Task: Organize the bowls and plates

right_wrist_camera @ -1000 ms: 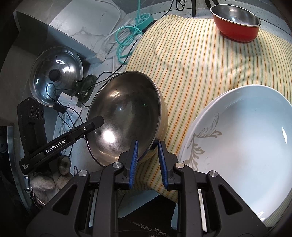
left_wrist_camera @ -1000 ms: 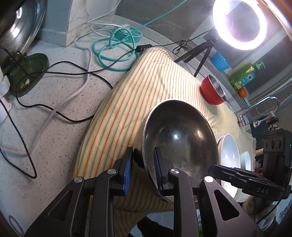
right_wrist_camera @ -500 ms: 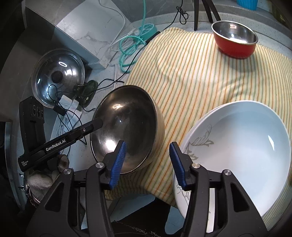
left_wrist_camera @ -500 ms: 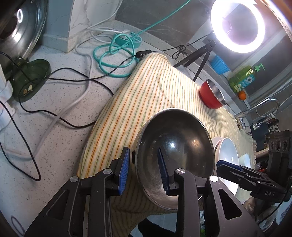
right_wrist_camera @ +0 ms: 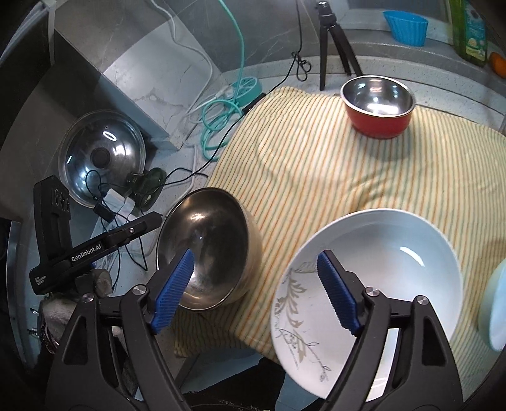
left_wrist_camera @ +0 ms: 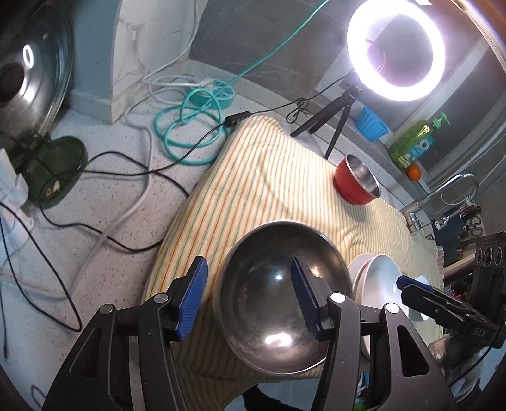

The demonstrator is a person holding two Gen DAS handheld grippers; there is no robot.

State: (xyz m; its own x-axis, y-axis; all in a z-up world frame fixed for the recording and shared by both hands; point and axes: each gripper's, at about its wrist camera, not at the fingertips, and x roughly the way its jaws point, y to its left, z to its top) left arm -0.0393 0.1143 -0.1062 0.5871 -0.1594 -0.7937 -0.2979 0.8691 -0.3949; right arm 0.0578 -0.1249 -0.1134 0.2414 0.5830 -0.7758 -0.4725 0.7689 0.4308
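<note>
"GenRobot.AI" on left claw [right_wrist_camera: 126,234]; "DAS" reversed

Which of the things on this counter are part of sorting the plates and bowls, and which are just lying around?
Part of the job:
steel bowl
white plate
red bowl

Just lying about:
ring light
pot lid
teal cable
soap bottle
blue cup
</note>
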